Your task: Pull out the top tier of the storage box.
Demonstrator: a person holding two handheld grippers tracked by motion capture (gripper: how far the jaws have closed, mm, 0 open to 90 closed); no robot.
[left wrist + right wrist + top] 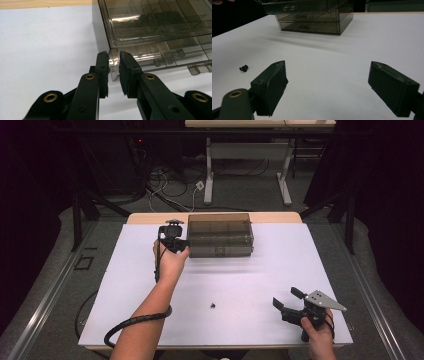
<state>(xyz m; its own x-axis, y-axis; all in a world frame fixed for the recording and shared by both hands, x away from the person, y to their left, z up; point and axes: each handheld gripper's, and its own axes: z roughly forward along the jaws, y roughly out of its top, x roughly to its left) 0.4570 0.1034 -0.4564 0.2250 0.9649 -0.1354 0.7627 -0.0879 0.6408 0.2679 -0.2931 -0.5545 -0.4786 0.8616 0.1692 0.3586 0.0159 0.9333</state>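
Note:
A smoky see-through drawer box (220,235) stands at the far middle of the white table (250,280). My left gripper (182,243) is at the box's left front corner. In the left gripper view its jaws (113,56) stand nearly together, pinching the clear left front edge of a slightly pulled-out drawer (150,53) under the box's lid (155,25). My right gripper (283,296) rests near the table's front right, open with nothing between its jaws (327,75). A small black screw (213,306) lies on the table, left of the right gripper (243,68).
The box (312,17) stands far ahead in the right gripper view. A coiled black cable (135,322) trails from the left forearm over the front edge. Beyond the table are another desk's legs (208,175) and floor cables (165,185).

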